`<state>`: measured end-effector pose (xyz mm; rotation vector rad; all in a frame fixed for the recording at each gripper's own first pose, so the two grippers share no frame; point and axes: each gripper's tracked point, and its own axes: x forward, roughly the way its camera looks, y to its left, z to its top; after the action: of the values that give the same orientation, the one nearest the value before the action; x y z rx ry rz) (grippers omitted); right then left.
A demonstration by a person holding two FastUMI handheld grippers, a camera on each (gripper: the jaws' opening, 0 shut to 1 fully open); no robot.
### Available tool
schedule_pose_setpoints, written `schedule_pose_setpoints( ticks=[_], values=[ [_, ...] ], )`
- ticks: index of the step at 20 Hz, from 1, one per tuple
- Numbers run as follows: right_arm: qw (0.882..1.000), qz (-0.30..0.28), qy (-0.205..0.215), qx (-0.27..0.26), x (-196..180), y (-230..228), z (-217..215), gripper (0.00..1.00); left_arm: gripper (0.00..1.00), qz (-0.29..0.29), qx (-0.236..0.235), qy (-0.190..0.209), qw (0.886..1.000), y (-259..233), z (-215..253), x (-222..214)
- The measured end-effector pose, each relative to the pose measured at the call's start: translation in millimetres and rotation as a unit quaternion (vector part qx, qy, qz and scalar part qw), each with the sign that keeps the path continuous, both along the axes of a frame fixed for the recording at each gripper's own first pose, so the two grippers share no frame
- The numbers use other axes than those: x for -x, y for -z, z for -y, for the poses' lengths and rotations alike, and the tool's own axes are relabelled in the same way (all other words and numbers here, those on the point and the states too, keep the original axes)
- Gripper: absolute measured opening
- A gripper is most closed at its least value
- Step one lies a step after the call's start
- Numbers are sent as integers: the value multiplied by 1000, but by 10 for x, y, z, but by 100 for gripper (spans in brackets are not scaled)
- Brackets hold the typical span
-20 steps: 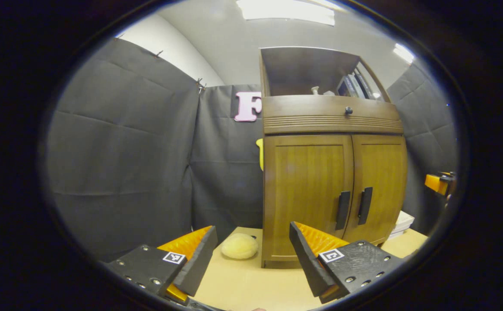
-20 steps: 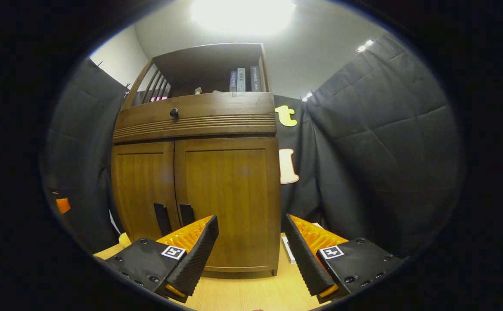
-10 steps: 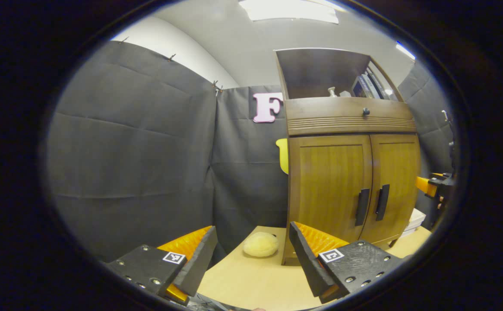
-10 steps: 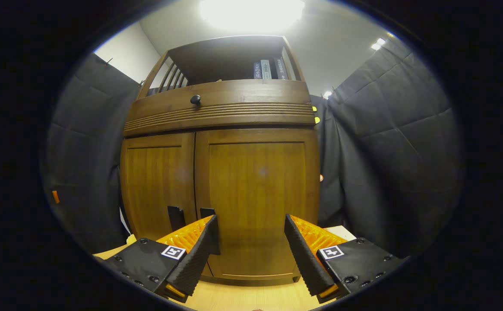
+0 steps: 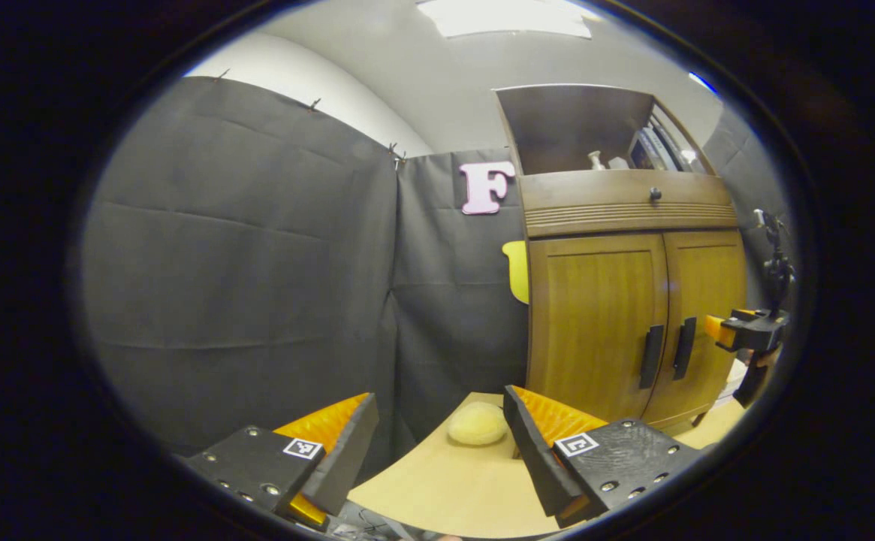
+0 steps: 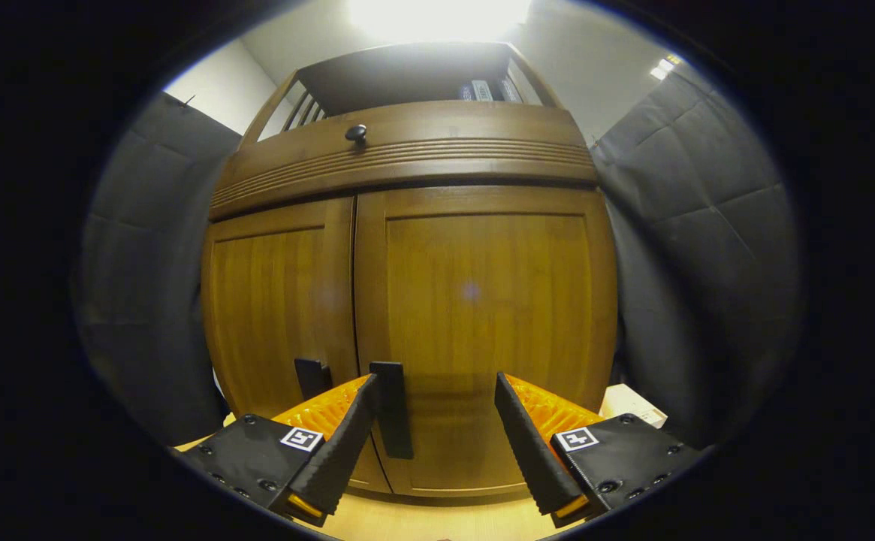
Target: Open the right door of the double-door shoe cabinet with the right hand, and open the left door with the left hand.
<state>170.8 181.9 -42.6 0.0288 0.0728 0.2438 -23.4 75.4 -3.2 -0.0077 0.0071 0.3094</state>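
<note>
Clearly nearer to the shoe cabinet [image 6: 407, 300], the right gripper [image 6: 433, 421] is wide open and holds nothing; the right door's handle [image 6: 392, 409], a black bar with its long axis vertical, lies just ahead of its left fingertip [image 6: 358, 409], off the gap's centre. Left gripper [image 5: 437, 432], also open and empty, is well back, with the left door's handle [image 5: 651, 355] far ahead to its right

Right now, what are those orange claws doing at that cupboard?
A person holds a gripper in each hand and is about to open the cabinet. Both doors are shut. The right gripper is open, close up to the right door, its handle beside one finger, not gripped. The left gripper is open and farther off.
</note>
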Motion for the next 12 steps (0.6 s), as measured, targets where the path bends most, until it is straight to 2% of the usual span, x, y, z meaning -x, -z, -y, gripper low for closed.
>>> schedule_pose_setpoints(
  ticks=[6, 12],
  values=[
    [999, -19, -18, 28, -210, 245, -274, 95, 98, -5, -1, -18, 1000, 8, -26, 45],
    [998, -54, -27, 34, -368, 502, -463, 93, 98, -16, 1, -32, 999, 11, -24, 90]
  ],
)
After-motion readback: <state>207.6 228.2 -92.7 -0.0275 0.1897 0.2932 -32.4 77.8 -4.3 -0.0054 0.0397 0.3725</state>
